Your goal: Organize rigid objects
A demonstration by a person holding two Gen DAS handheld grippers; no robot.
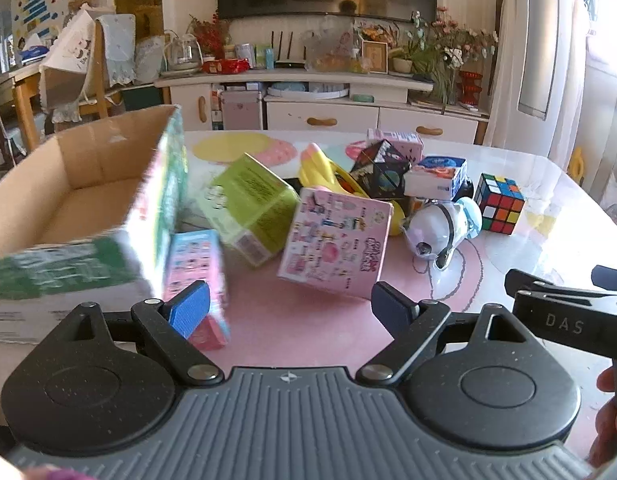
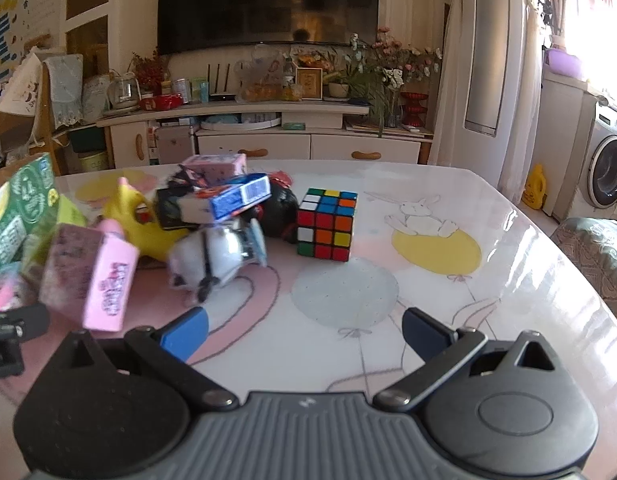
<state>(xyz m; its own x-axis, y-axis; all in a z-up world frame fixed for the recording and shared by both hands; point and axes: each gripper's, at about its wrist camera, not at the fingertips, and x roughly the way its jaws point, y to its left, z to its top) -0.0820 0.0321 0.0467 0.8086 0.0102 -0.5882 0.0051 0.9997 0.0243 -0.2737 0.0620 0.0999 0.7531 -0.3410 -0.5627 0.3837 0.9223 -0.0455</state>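
Both the left claw (image 1: 290,310) and right claw (image 2: 304,334) stand wide and empty above the table (image 2: 508,280), where the multicoloured plastic puzzle cube (image 2: 326,224), stiff, light and smooth, best accepts grip across opposite flat faces.

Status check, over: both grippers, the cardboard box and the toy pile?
Left gripper open, empty. Right gripper open, empty. Cardboard box looks empty; pink box, Rubik's cube on the table. Nothing blocking.

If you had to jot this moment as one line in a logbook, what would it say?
left gripper: open, empty | right gripper: open, empty | cardboard box: empty inside | puzzle cube: apart from toy pile | table: nothing sorted yet
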